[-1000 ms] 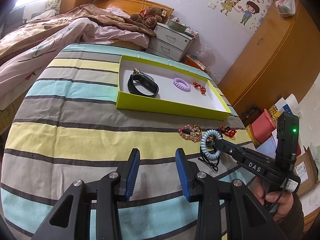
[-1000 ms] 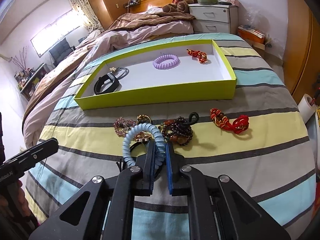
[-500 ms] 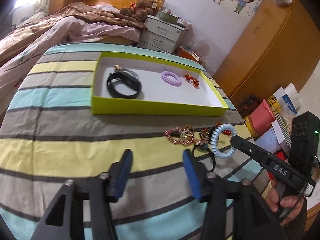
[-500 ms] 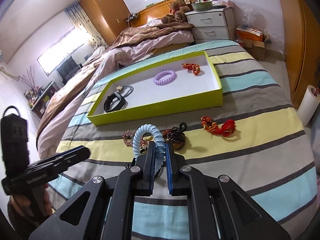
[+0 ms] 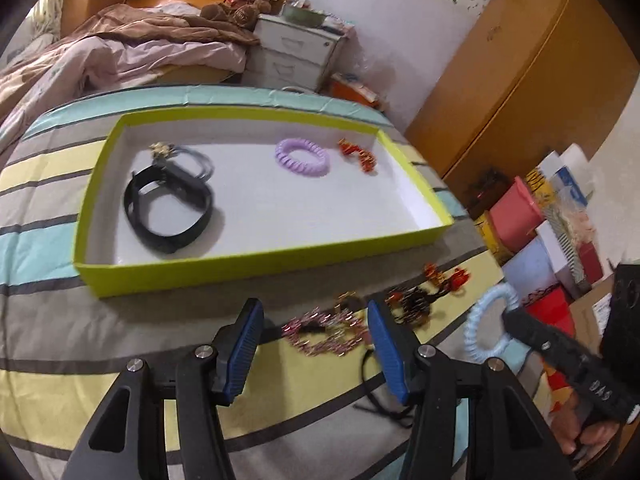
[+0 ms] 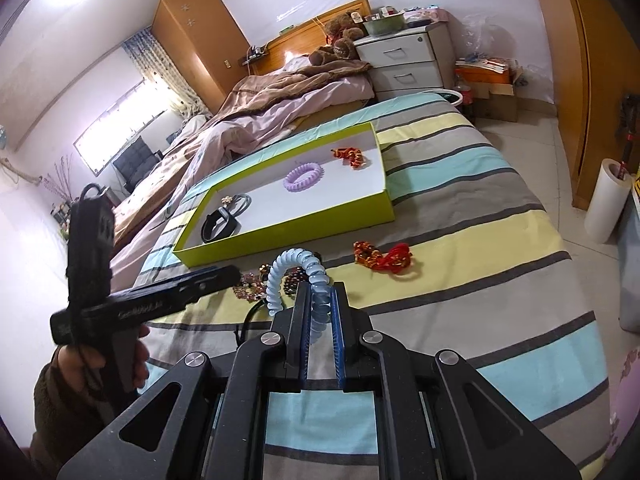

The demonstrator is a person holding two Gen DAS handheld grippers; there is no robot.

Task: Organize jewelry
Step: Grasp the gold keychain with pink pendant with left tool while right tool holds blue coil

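Observation:
My right gripper (image 6: 319,300) is shut on a light blue spiral hair tie (image 6: 298,276) and holds it in the air above the striped cloth; the tie also shows in the left wrist view (image 5: 486,328). My left gripper (image 5: 314,336) is open and empty, low over the cloth in front of the yellow-green box (image 5: 260,258). The box (image 6: 280,236) holds a black wristband (image 5: 168,208), a purple spiral tie (image 5: 302,158), a red bracelet (image 5: 358,154) and a grey hair band (image 5: 188,158). A pink beaded piece (image 5: 324,330), a dark bead bracelet (image 5: 412,302) and red bracelets (image 6: 382,256) lie on the cloth.
The striped cloth (image 6: 460,208) covers a table beside a bed with a pink quilt (image 6: 256,120). A white nightstand (image 6: 404,60) and a wooden wardrobe (image 5: 520,68) stand behind. Coloured boxes (image 5: 532,232) sit on the floor to the right. A black cord (image 5: 380,400) lies near my left fingers.
My right gripper has lifted the light blue tie up off the cloth and away from the pile. My left gripper has moved forward, closer to the box and the loose jewelry.

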